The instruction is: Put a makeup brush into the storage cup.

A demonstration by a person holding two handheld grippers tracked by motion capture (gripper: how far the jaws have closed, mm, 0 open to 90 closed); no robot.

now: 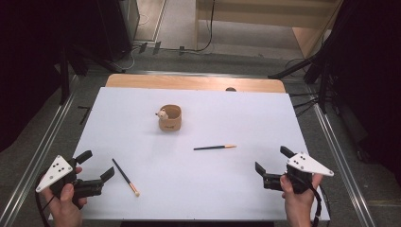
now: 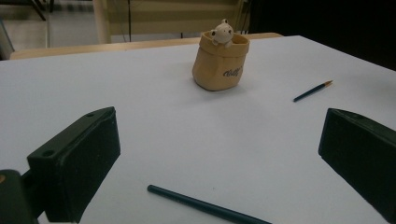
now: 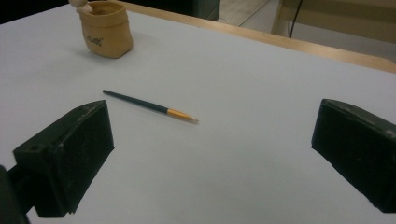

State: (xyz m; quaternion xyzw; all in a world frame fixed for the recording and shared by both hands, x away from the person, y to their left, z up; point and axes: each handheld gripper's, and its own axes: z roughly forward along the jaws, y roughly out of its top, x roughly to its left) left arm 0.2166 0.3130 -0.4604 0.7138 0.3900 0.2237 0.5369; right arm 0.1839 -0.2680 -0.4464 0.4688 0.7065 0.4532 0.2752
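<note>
Tan pot (image 1: 170,118), dark brushes (image 1: 125,177) with orange, perhaps pale-tipped ends.

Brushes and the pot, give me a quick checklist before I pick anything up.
1. Left tongs open and empty: ok.
2. Right tongs open and empty: ok.
3. Near brush lies flat on the table, just beside the left tongs, free to grasp: ok.
4. Far brush lies flat in open space, ahead of the right tongs: ok.
5. Pot upright, mouth unblocked apart from the small figure on its rim: ok.
6. Pot deep enough to hold brushes upright: cannot tell.
</note>
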